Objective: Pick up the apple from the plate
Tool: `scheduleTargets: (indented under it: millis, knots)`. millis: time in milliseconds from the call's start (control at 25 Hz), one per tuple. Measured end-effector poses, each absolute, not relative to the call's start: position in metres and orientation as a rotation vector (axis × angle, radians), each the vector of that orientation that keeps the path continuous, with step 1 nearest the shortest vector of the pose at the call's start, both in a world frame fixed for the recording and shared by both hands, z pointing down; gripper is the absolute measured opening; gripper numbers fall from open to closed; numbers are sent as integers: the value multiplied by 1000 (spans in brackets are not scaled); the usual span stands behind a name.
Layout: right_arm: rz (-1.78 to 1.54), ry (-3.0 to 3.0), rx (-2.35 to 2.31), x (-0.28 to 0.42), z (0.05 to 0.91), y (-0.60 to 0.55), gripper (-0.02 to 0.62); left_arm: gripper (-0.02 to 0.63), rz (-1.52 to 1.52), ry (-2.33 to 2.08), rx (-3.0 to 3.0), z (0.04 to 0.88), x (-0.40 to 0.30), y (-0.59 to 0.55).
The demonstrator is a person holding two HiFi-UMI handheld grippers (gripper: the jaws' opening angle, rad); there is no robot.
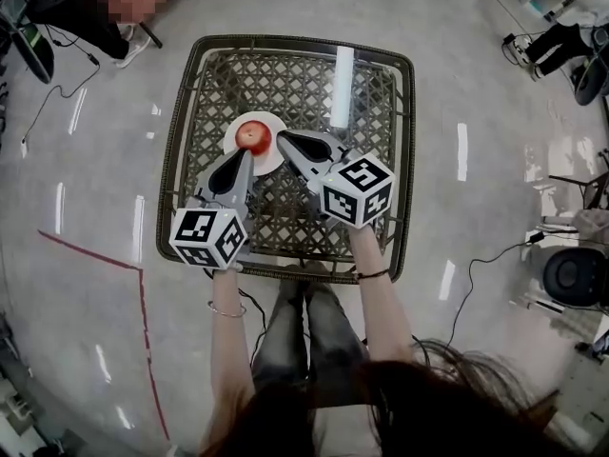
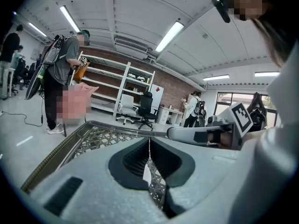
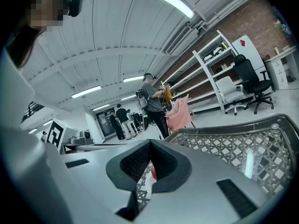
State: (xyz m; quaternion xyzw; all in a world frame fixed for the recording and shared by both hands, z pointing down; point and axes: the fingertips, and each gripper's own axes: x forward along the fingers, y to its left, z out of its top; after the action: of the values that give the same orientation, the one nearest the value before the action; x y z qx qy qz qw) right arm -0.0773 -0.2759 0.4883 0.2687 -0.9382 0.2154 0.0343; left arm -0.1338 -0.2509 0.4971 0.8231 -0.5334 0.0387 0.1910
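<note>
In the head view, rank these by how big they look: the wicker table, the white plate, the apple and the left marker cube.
1. Wicker table.
2. White plate and left marker cube look about alike; the cube sits nearer the camera, so unranked.
3. Apple.

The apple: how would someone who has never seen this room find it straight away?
Look at the square lattice-topped table in the middle of the floor. Near its centre lies a round white plate, and the apple sits on it: the only red thing on the table.
</note>
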Motion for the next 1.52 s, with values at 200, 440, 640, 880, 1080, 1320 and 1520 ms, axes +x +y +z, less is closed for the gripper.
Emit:
scheduleTargets:
  millis: [200,440,640,880,1080,1320,1520]
  knots:
    - [652,-2886,806,-78,499,-281,9,12,135,-1464,2317,513,-130,-261]
    - [669,-2875,799,-83,524,-289,9,19,184,-1456,2311,539,-138,-271]
    - [719,-2864,837,-81,544,-299,9,125,214,-1459,2284,562,-142,-275]
    - [677,-2839,800,-84,560,-302,9,194,249,-1480,2262,579,-147,-282]
    - [644,-2829,782,-84,567,-306,9,267,283,-1498,2260,590,-148,-288]
    - [625,-2819,777,-80,570,-311,9,322,324,-1493,2268,598,-147,-295]
    - [602,-2810,763,-80,574,-313,9,368,391,-1465,2306,608,-140,-301]
